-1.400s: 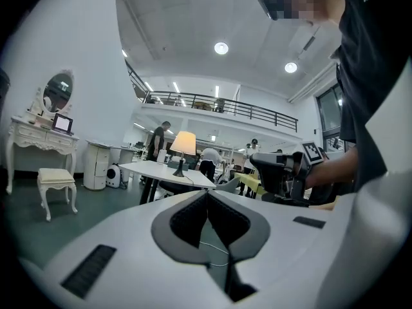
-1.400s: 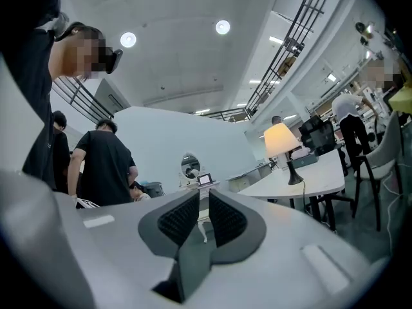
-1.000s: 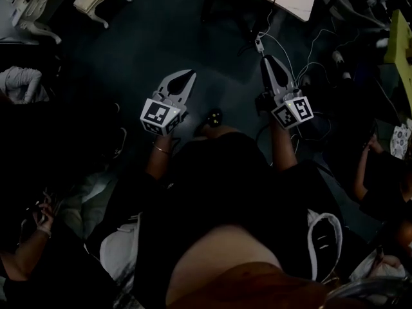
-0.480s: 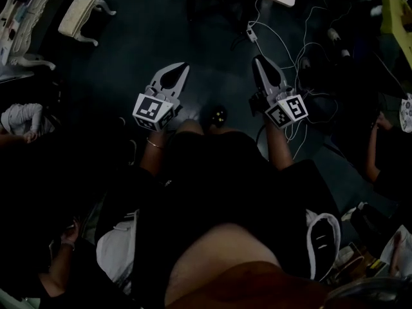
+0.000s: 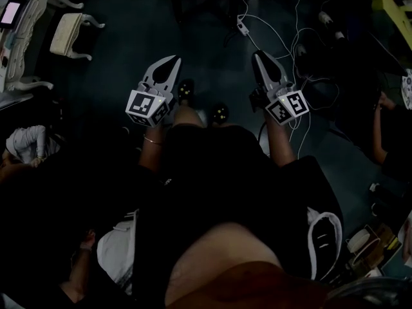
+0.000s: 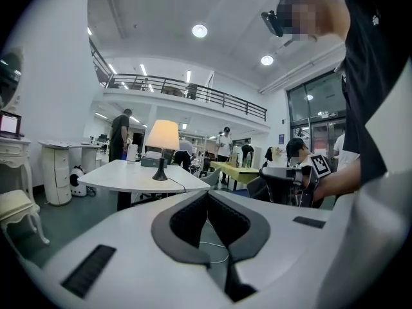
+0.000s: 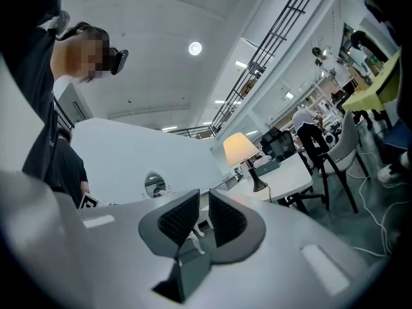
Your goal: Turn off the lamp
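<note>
An open hall with a railed mezzanine and round ceiling lights. A white table [image 6: 125, 176] stands ahead on the dark floor. The table lamp [image 6: 162, 148] stands upright near the table's middle, its shade glowing and its cord trailing over the tabletop. The left gripper [image 6: 207, 197] is aimed toward the lamp, well apart from it, jaw tips pressed together on nothing. The right gripper [image 7: 203, 199] also faces the lamp from a distance, its pads separated by a narrow gap, with nothing between them.
</note>
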